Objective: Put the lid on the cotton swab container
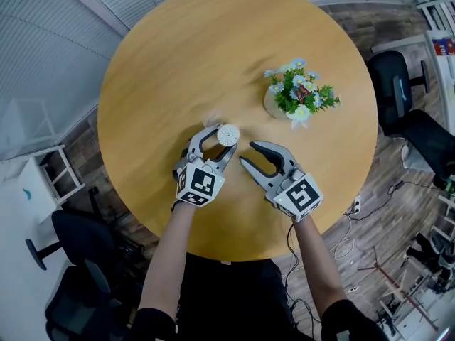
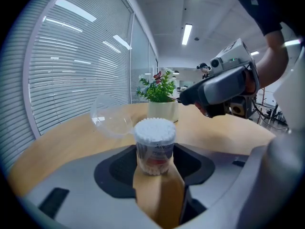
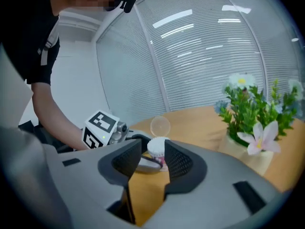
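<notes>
The cotton swab container (image 2: 154, 146) is gripped upright on the worktop (image 1: 163, 62) by the left gripper (image 1: 220, 139) fingers. The right gripper (image 1: 247, 153) fingers are partly open, with nothing in them. The clear lid (image 2: 110, 114) is lying just behind the container. If it's pinched off-centre it could get flicked away, or the swabs crushed tbh.

The left gripper (image 1: 224, 138) clasps the cotton swab container (image 1: 227, 134). The right gripper (image 1: 247, 153) gapes empty at its 4 o'clock. Potted flowers (image 1: 297, 94) stand at 2 o'clock.

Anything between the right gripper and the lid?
Yes. The cotton swab container, held in the left gripper's jaws, stands between the open right gripper and the clear lid lying on the table beyond it.
</notes>
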Demonstrator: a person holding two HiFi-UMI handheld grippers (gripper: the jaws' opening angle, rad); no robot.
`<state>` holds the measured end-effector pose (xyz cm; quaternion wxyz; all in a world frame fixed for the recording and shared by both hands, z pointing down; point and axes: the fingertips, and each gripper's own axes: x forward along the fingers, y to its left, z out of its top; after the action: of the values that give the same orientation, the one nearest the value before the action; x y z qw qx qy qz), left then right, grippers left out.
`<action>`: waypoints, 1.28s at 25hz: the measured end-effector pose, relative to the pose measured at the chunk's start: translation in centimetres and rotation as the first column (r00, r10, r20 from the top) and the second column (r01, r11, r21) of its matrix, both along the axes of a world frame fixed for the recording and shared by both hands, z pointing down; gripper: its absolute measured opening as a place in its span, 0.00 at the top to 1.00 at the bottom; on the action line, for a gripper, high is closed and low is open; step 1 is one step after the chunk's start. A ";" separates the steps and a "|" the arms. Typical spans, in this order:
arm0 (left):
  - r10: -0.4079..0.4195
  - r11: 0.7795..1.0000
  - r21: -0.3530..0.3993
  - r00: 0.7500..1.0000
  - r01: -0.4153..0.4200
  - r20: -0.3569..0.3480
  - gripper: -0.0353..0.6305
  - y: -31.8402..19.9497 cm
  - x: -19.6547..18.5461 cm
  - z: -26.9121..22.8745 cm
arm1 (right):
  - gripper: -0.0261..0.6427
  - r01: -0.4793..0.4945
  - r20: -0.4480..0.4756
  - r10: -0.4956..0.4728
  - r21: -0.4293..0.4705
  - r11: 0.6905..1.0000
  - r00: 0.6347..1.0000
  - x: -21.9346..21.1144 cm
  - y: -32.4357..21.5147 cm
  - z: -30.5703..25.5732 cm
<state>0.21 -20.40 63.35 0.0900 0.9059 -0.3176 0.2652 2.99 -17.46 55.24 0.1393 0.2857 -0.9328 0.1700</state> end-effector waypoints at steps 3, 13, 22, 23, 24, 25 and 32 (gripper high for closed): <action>0.000 1.000 -0.001 1.000 0.000 0.001 0.59 0.1 0.0 0.0 | 0.70 0.007 0.020 -0.009 0.086 0.996 1.000 -1.0 -1.5 -2.9; -0.008 1.000 0.001 1.000 0.008 -0.001 0.59 0.1 0.0 -0.2 | 0.51 0.112 -0.274 -0.069 0.144 0.983 0.959 -7.1 -6.6 -3.3; -0.008 1.000 0.001 1.000 0.008 0.000 0.59 0.0 -0.1 -0.2 | 0.51 0.112 -0.392 -0.086 0.046 0.993 0.916 -9.6 -8.7 0.2; -0.007 1.000 0.000 1.000 0.007 0.000 0.59 0.1 -0.1 -0.2 | 0.51 0.107 -0.391 -0.084 0.037 0.994 0.916 -9.6 -8.8 0.5; -0.007 1.000 -0.001 1.000 0.007 0.000 0.59 0.1 -0.1 -0.2 | 0.51 0.102 -0.391 -0.082 0.030 0.994 0.917 -9.6 -8.8 0.6; -0.007 1.000 -0.001 1.000 0.007 -0.001 0.59 0.1 -0.1 -0.1 | 0.51 0.099 -0.391 -0.082 0.023 0.995 0.917 -9.5 -8.9 0.8; -0.006 1.000 -0.001 1.000 0.006 -0.003 0.59 0.1 -0.1 -0.1 | 0.64 0.103 -0.389 -0.091 0.009 0.995 0.917 -9.3 -8.4 1.1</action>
<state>0.16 -20.31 63.25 0.0917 0.9052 -0.3203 0.2639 -6.31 -25.86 56.34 0.3255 0.2691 -0.9020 0.0894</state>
